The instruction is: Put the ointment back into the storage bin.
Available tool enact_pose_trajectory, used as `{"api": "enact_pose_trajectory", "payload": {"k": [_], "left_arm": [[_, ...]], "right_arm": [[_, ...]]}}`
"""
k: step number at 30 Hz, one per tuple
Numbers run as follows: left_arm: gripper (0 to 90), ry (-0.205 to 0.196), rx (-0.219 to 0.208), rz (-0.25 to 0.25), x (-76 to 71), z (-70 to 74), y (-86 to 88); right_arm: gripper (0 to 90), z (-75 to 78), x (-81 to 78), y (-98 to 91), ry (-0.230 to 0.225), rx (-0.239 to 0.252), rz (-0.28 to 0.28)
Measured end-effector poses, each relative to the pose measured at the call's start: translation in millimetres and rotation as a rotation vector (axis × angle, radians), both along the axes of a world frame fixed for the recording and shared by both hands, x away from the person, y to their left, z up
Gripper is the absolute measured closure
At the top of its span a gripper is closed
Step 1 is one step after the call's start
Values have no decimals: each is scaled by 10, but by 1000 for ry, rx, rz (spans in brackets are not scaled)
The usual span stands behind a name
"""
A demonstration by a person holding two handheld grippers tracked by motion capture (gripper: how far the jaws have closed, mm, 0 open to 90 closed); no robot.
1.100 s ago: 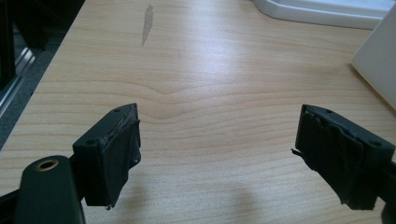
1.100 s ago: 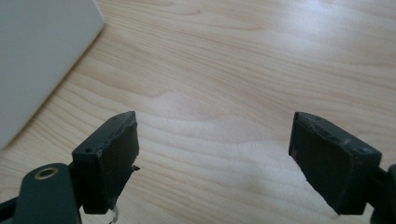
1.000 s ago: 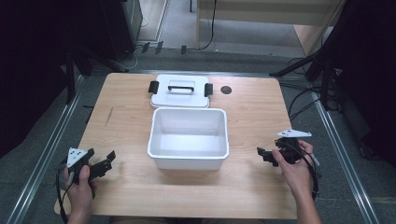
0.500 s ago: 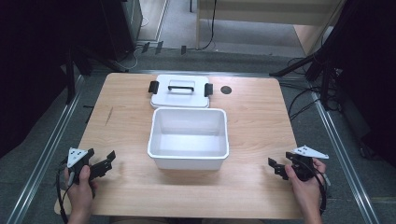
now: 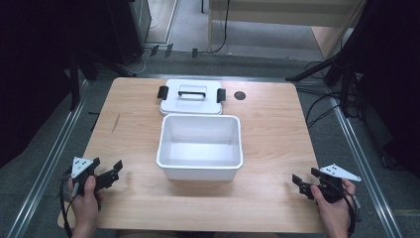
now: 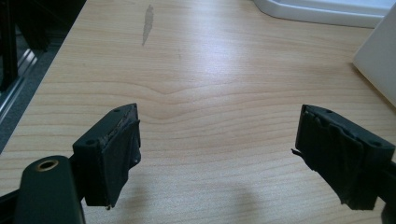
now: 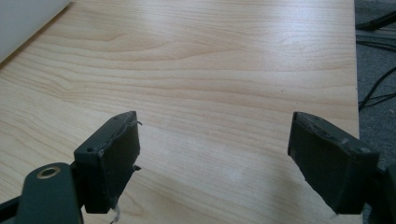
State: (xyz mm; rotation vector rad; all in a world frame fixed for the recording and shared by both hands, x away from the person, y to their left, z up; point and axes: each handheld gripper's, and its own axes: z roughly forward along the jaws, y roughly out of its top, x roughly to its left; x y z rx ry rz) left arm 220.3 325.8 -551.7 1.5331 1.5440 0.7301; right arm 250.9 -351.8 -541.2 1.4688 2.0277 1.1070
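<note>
White tub (image 5: 200, 148) sits open, empty, lid (image 5: 191, 97) behind.

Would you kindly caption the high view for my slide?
Open white bin, lid behind it, open left gripper and right gripper resting at table corners.

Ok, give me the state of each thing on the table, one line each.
White bin: open, empty, upright at the table's middle.
Lid: off, lying flat behind the bin, handle up.
Left gripper: open, holding nothing.
Right gripper: open, holding nothing.
</note>
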Motion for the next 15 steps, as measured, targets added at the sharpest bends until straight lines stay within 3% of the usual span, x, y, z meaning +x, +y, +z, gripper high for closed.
{"api": "enact_pose_trajectory", "payload": {"k": [10,15], "left_arm": [[148,1,-2,0,1,0,1],[148,3,-1,1,3,0,0]], "right_arm": [[173,-70,-106,-10,-20,-17,-1],[175,-60,-127,12,-26,3,-6]]}}
